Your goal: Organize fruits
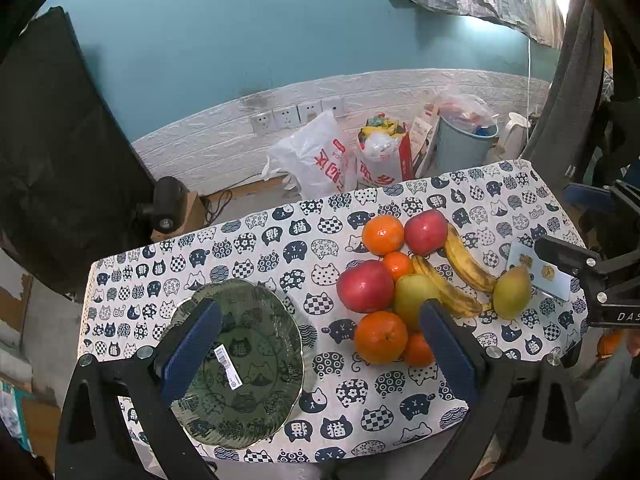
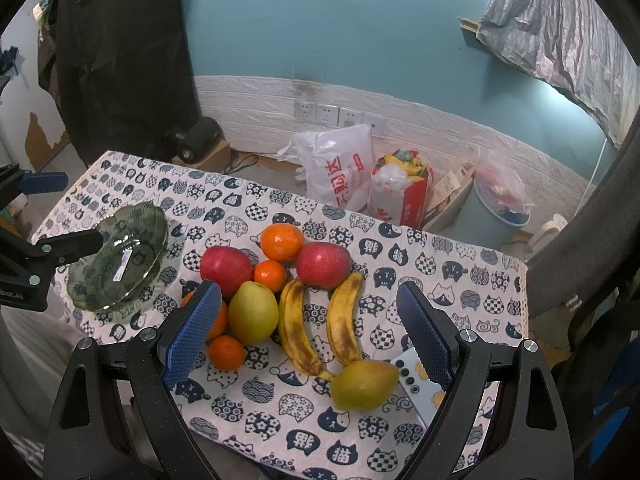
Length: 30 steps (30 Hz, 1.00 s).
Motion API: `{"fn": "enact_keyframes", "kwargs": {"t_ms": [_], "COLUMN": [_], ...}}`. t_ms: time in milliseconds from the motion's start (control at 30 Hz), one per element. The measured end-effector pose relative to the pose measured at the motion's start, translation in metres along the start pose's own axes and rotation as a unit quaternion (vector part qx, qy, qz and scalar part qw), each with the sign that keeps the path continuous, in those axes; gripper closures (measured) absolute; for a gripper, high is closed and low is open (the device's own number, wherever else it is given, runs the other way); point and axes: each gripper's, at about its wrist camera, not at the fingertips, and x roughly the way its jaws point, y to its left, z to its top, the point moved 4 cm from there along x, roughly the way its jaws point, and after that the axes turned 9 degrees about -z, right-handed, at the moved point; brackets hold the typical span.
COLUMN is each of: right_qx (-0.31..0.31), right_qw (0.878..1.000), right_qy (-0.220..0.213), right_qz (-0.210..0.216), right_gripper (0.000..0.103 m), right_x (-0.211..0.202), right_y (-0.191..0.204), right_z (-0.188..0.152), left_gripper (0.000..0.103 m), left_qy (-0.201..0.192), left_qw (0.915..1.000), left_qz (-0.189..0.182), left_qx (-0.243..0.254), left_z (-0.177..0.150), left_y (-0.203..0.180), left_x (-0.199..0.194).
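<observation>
Currently catalogued, taking the green glass plate [image 1: 248, 364] as landmark, on a cat-print tablecloth [image 1: 240, 248].

Plate: holds no fruit; barcode sticker on its face. Presumably the destination for the fruit.

Fruit cluster, just to the right of the plate, touching one another in a loose heap:
- two red apples [image 2: 226, 266] [image 2: 323, 265];
- one large orange [image 2: 282, 242] at the far side, with smaller mandarins [image 2: 270, 275] [image 2: 226, 353] tucked between and in front;
- one yellow-green pear [image 2: 253, 312] at the centre;
- two spotted bananas [image 2: 296, 332] [image 2: 343, 320], joined at the stem;
- a second pear [image 2: 365, 385], farthest from the plate, touching the banana stems and resting against a pale phone [image 2: 420, 388].

Left gripper [image 1: 320, 344]: jaws spread wide, pinching nothing, poised above the gap between plate and heap.

Right gripper [image 2: 310, 332]: jaws spread, nothing held, hovering over the bananas and central pear, likely lining up a first pick.

No fruit transferred yet.
</observation>
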Motion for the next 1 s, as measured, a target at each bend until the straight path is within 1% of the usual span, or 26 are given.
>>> {"fn": "enact_keyframes", "kwargs": {"t_ms": [600, 700, 867, 1000], "right_qx": [0.004, 0.006, 0.010, 0.017], "right_qw": [1.000, 1.000, 1.000, 0.999], "right_qy": [0.007, 0.011, 0.020, 0.036], "right_qz": [-0.001, -0.001, -0.006, -0.018], "right_gripper": [0.015, 0.015, 0.015, 0.015], "right_x": [0.000, 0.003, 0.007, 0.016], "right_y": [-0.002, -0.003, -0.006, -0.013], "right_z": [-0.003, -0.002, -0.003, -0.006], "left_gripper": [0.003, 0.003, 0.003, 0.003], "left_qy": [0.001, 0.004, 0.014, 0.040], "left_qw": [1.0000, 1.0000, 0.9998, 0.9989], "left_qz": [0.001, -0.002, -0.012, -0.025], "left_qx": [0.001, 0.000, -0.002, -0.008], "left_z": [0.000, -0.005, -0.013, -0.012], "left_y": [-0.001, 0.001, 0.005, 0.008], "left_x": [0.001, 0.004, 0.014, 0.030]}}
